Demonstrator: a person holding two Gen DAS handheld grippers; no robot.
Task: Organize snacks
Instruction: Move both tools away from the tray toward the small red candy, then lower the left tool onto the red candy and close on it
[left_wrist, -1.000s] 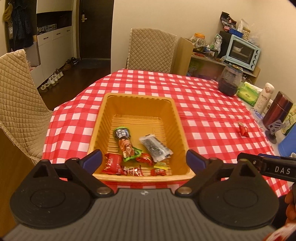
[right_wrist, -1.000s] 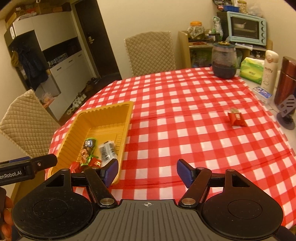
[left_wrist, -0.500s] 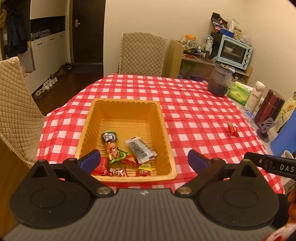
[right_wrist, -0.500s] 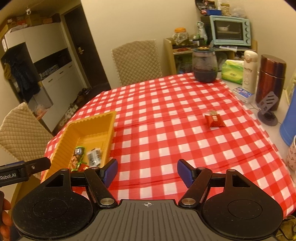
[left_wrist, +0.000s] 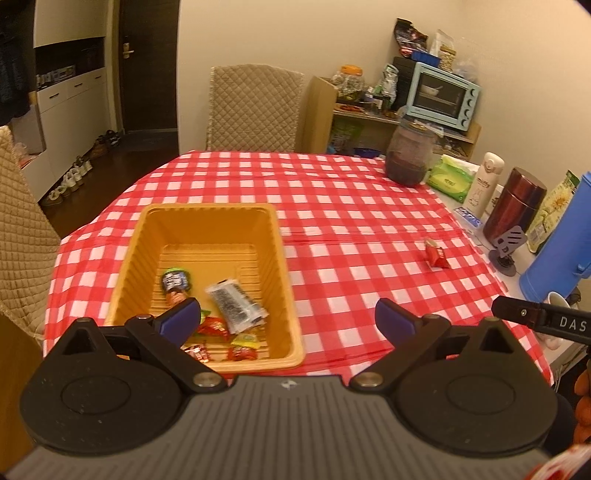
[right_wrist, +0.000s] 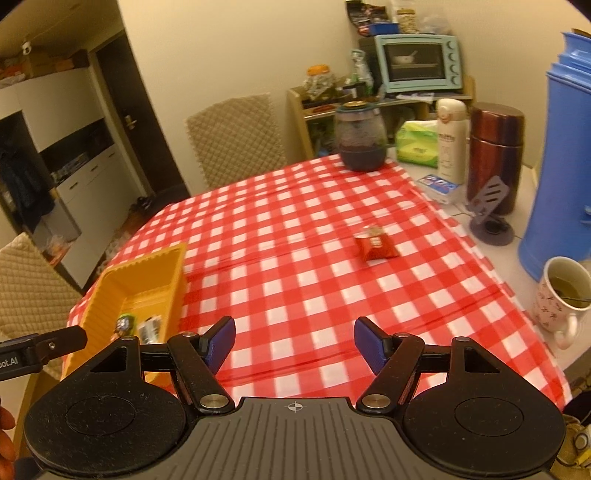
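Right wrist view: right gripper (right_wrist: 294, 345) spread wide, empty; red snack packet (right_wrist: 376, 246) lies well ahead of its fingers. Left gripper (left_wrist: 288, 320) likewise open, empty, over yellow bin (left_wrist: 286, 277). Risk: thin packet sliding on slick tablecloth (right_wrist: 295, 221), so pads close on nothing.

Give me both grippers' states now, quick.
Left gripper: open, holding nothing.
Right gripper: open, holding nothing.

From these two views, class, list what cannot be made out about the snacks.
- Left wrist view: the left hand-held gripper covers part of the snacks in the yellow tray.
- Right wrist view: the tray's wall hides most of its contents.
- Both views: print on the red packet is too small and blurred.
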